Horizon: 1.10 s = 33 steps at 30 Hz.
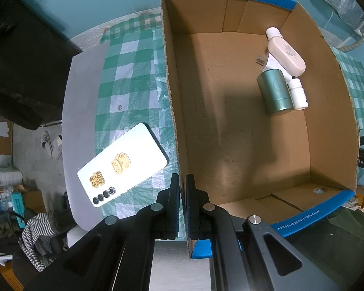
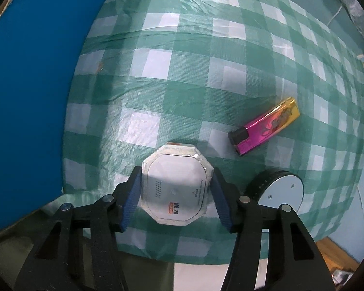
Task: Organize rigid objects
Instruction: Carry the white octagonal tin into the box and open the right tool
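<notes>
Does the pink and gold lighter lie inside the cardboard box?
No, the pink and gold lighter lies on the green checked tablecloth, outside the blue-edged cardboard box.

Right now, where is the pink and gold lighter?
In the right wrist view, the lighter lies flat on the checked cloth, up and to the right of the white octagonal case and above the black-rimmed disc.
</notes>
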Motion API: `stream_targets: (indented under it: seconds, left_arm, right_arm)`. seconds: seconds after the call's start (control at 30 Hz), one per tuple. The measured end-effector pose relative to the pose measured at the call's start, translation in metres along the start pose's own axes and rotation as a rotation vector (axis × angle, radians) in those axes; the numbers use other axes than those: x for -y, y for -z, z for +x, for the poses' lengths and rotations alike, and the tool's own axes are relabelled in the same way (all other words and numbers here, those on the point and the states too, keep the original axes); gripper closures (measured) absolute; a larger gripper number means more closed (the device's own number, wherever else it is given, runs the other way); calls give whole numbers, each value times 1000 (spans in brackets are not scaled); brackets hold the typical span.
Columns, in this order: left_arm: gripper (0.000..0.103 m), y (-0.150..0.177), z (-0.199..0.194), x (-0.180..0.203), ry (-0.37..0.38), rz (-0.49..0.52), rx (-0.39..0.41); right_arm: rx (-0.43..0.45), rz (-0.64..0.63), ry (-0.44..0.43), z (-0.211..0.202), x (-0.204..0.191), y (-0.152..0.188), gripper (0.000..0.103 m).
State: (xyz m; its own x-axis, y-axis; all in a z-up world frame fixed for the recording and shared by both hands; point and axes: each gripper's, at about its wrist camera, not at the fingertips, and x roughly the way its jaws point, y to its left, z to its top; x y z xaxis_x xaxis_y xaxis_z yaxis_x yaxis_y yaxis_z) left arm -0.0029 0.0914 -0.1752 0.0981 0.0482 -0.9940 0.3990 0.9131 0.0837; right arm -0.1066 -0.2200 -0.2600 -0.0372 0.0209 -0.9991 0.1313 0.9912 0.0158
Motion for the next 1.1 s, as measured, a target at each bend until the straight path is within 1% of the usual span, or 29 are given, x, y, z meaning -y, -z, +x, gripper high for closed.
stream_targets:
  seconds: [0.17,0.27,0.33,0.73,0.8,0.97,1.03,1.1]
  left_arm:
    - [99,-1,0,0,1,0,-1]
    - [99,-1,0,0,-1,1,-2]
    - [99,-2,0,0,-1,2,-3]
    - [99,-4,0,-1,-1,-9,5]
    - [99,-4,-1,-1,-1,-12,6]
    - [99,-3,-3,-1,-4,-20,10]
    - [99,-3,-3,0,-5,-22,11]
    - [99,-2,-3,-1,-5,-26,12]
  right_arm:
    - [-1,-20,1,1,-8,1,49]
    - [11,-31,-5,-6,-7,1,49]
    - [19,-35,-8,-16,-3,-7,49]
    - [91,-92,-33,-63,-18,-30,49]
    - [107,-102,-40,-77,-24,-42,49]
    - [151,-146,-51,-102,-31,-46,49]
    - [163,-161,-58,-105,-34,-42,49]
    - [171,-176,-66,-108,-37,-45,49]
